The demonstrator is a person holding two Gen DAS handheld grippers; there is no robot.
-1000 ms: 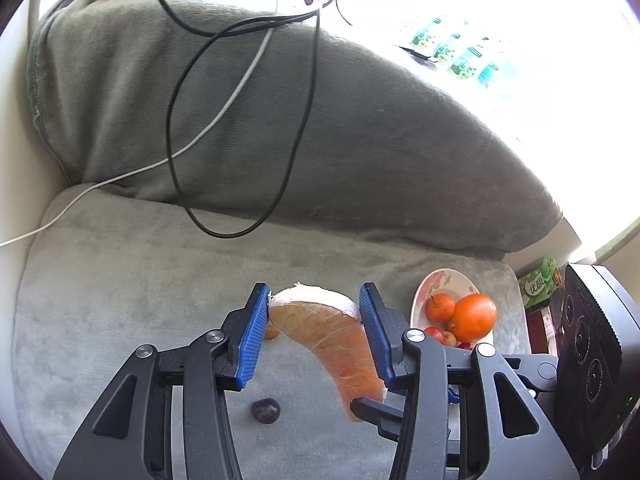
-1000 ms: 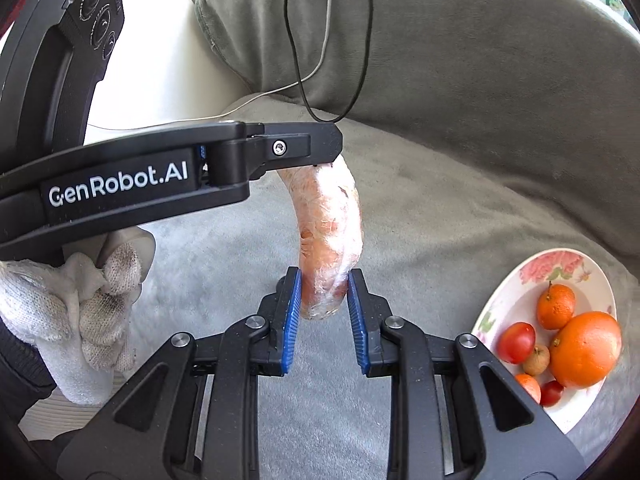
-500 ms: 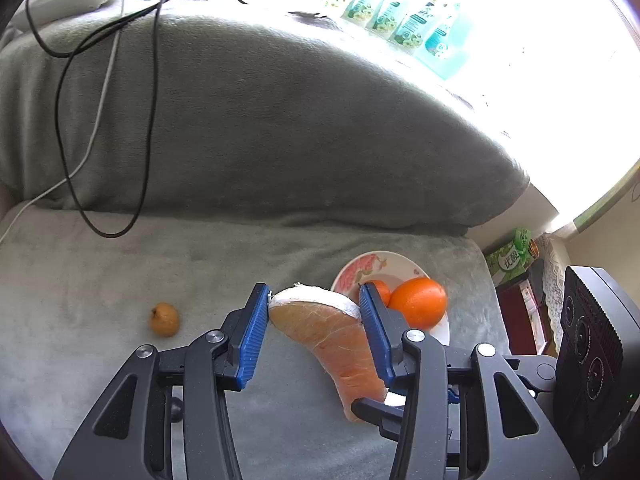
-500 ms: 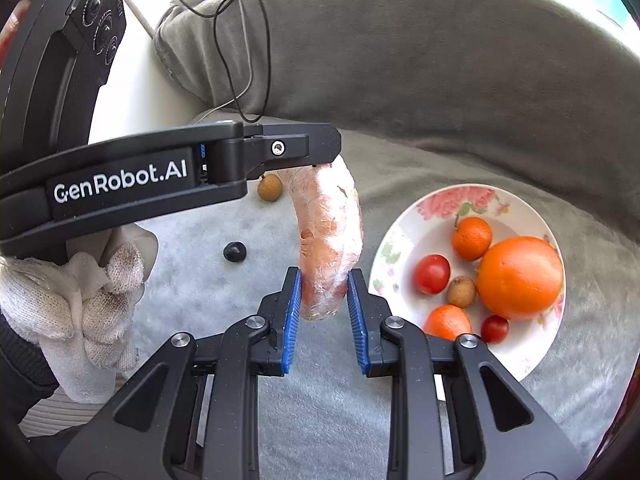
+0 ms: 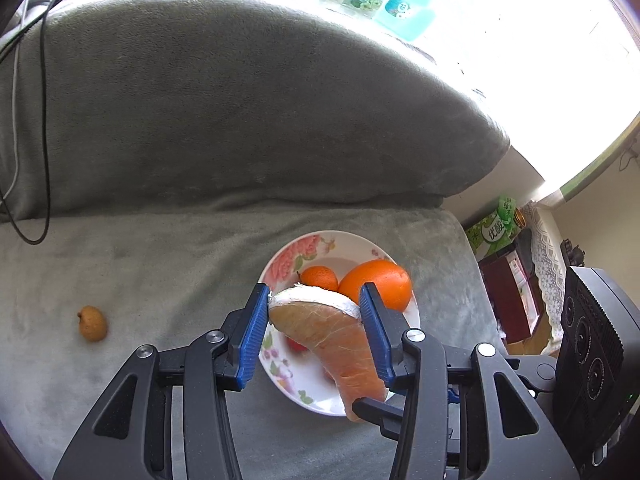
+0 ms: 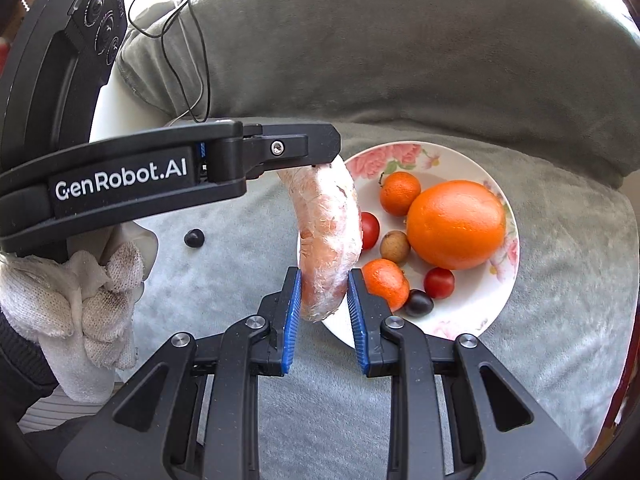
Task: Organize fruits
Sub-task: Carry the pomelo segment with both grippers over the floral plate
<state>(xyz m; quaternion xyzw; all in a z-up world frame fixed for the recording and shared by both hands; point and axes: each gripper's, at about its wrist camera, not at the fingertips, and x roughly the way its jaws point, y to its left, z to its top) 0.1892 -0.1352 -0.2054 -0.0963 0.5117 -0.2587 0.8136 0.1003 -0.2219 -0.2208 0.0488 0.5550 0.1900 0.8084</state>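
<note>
Both fingers (image 5: pixel 256 332) (image 6: pixel 294 312) grasping wrapped melon slice (image 5: pixel 328 336), grey plush sofa (image 5: pixel 160 272), bright window (image 5: pixel 540 40) behind.

The right gripper (image 6: pixel 323 294) clamps the lower end of a plastic-wrapped melon slice (image 6: pixel 329 236); the left gripper (image 6: pixel 320 160) pinches its top end. The slice hangs over the left rim of the floral plate (image 6: pixel 496 312), which holds a large orange (image 6: pixel 456 224), tangerines and cherry tomatoes.

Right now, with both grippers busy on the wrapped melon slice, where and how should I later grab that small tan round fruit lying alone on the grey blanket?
Grip the small tan round fruit across its narrower middle, coming straight down from above. It lies alone on the soft grey blanket, so fingers can likely straddle both sides unobstructed.
</note>
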